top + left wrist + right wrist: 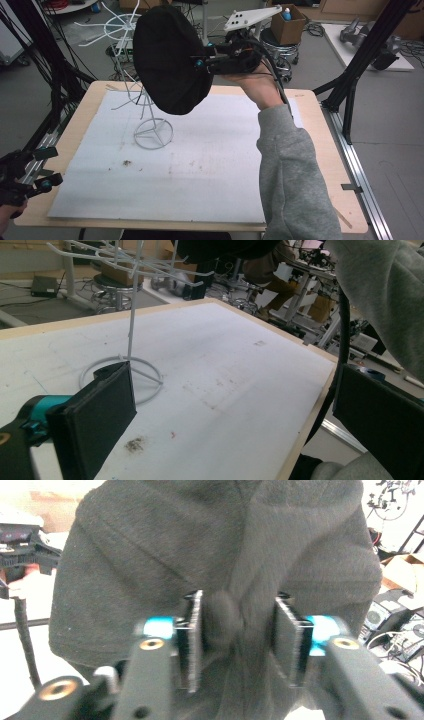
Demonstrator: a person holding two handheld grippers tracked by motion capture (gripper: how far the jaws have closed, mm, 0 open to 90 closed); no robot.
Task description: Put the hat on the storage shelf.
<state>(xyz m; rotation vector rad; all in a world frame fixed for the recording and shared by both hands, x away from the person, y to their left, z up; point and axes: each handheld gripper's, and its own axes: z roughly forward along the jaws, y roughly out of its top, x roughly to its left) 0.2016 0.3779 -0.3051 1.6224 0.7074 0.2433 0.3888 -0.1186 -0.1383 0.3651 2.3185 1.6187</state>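
Note:
A black soft hat point(170, 60) hangs in the air over the top of a white wire rack point(153, 133), hiding the rack's upper arms. My right gripper point(202, 55) comes in from the right and is shut on the hat's fabric. In the right gripper view the hat point(150, 555) bunches between the two pads, which stand a little apart around the fold, with my right gripper point(239, 640) at the middle. My left gripper point(47, 167) stands open off the table's near left corner, holding nothing. The left gripper view has the rack point(131, 330) beyond its wide jaws and the hat point(225, 247) at the top edge.
A white foam sheet point(215, 165) covers the wooden table point(320, 130). A grey sleeve point(295, 185) crosses the right half. Black frame posts point(360, 55) stand at right and left. A cardboard box point(287, 25) and a stool sit on the floor behind.

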